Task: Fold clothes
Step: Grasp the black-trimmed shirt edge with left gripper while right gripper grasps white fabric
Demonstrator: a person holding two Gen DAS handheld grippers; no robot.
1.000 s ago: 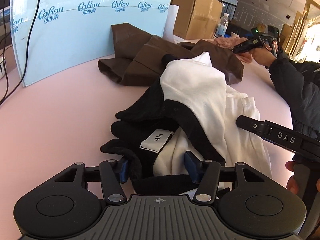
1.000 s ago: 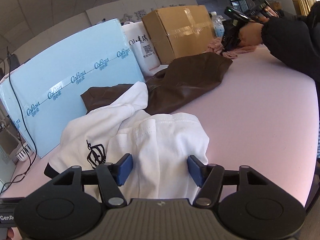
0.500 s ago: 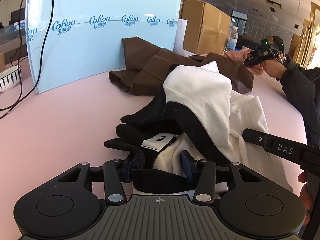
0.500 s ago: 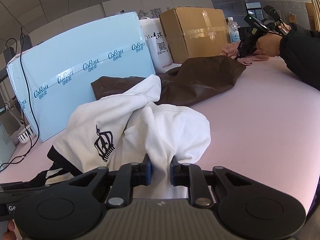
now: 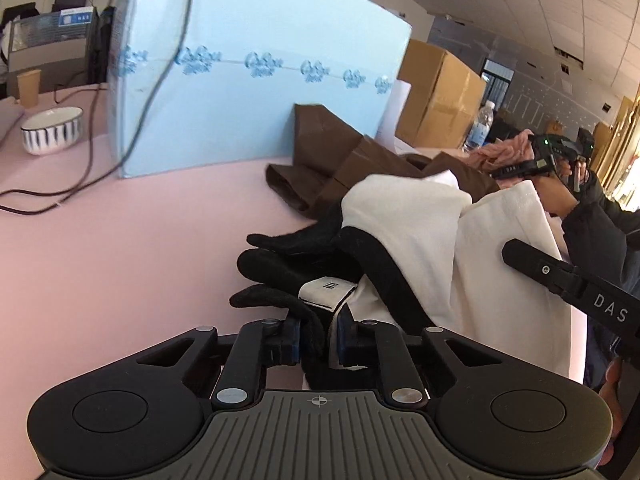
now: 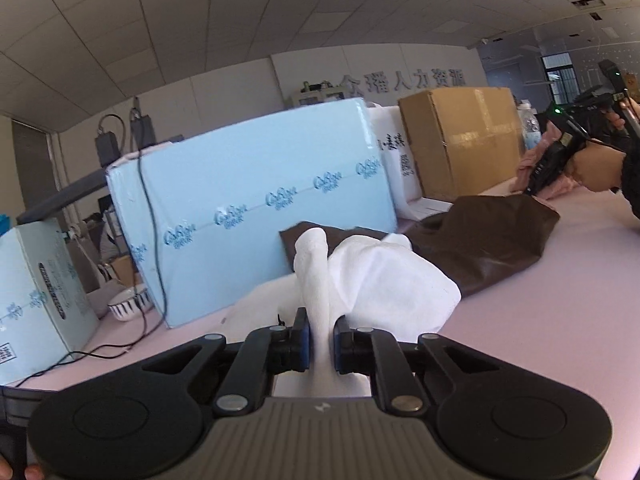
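Left gripper: jaws just closed, now clamped on black collar hem of white garment; a second ago they straddled it apart.
Right gripper: jaws closed earlier in same second, pinching white fabric; ridge now pulled up higher than half second ago.
Meaning: both grips set, garment coming off pink table; likely lift to spread for first fold.
Hidden: garment shape bunched, sleeves unidentifiable; label text blurred.
Far: brown garment untouched; second person's hand partly cut off.
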